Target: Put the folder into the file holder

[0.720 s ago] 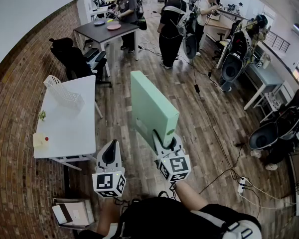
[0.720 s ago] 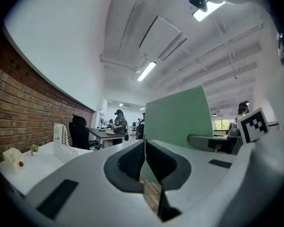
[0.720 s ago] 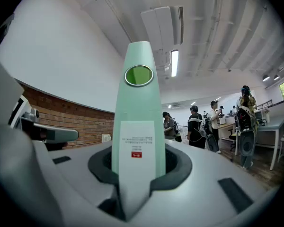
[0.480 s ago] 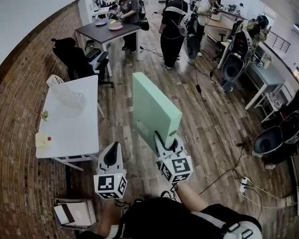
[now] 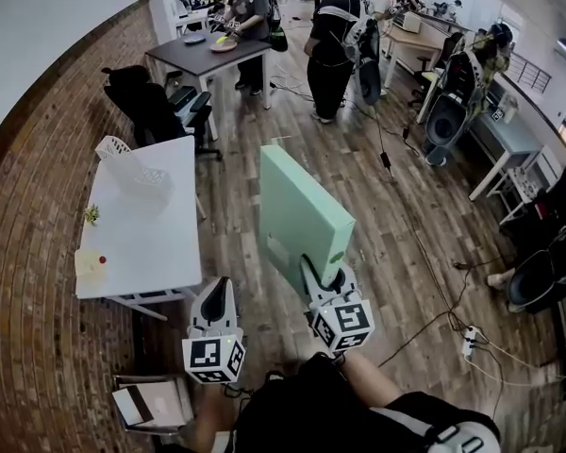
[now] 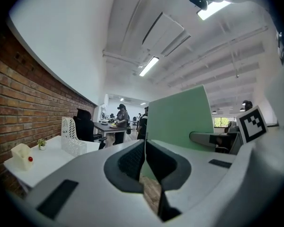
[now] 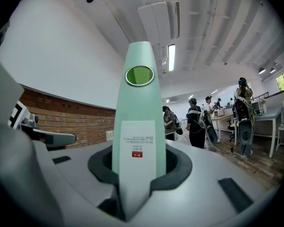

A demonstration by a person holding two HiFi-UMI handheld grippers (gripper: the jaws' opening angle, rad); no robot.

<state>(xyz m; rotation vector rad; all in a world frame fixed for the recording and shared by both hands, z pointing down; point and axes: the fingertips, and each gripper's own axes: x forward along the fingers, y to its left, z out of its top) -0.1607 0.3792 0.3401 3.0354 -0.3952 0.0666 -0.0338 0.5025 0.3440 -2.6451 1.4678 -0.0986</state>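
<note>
The pale green folder [image 5: 297, 210] stands upright in the air above the wooden floor [image 5: 406, 253], to the right of the white counter [image 5: 141, 243] and not touching it. My right tongs [image 5: 313, 270] hold it near its bottom corner. In the right gripper view the two jaws are clamped on either side of the folder's [image 7: 139, 93] narrow spine, which faces the camera. The spine carries a white label with a small red mark and has a round finger hole near its top. The right tongs [image 7: 139, 162] point level.

The file holder [image 5: 132, 170], white with lattice sides, stands at the far end of the counter, well apart from the folder and to its left. In the left gripper view the file holder [image 6: 72, 137] shows upright against the brick wall [image 6: 33, 93].

My left tongs [image 5: 217, 293] hang just beside the right ones, on their left, over the floor off the counter's near corner. In the left gripper view the jaws of the left tongs [image 6: 144, 150] are pressed together with nothing between them, and the green folder fills the space to their right.

On the near end of the counter sit a small plant [image 5: 92, 213] and a pale yellow box [image 5: 90, 264] with a red dot on it. Beyond the counter is a black chair [image 5: 151, 107], then a dark table [image 5: 203, 57] with several people [image 5: 330, 36] standing around it.
</note>
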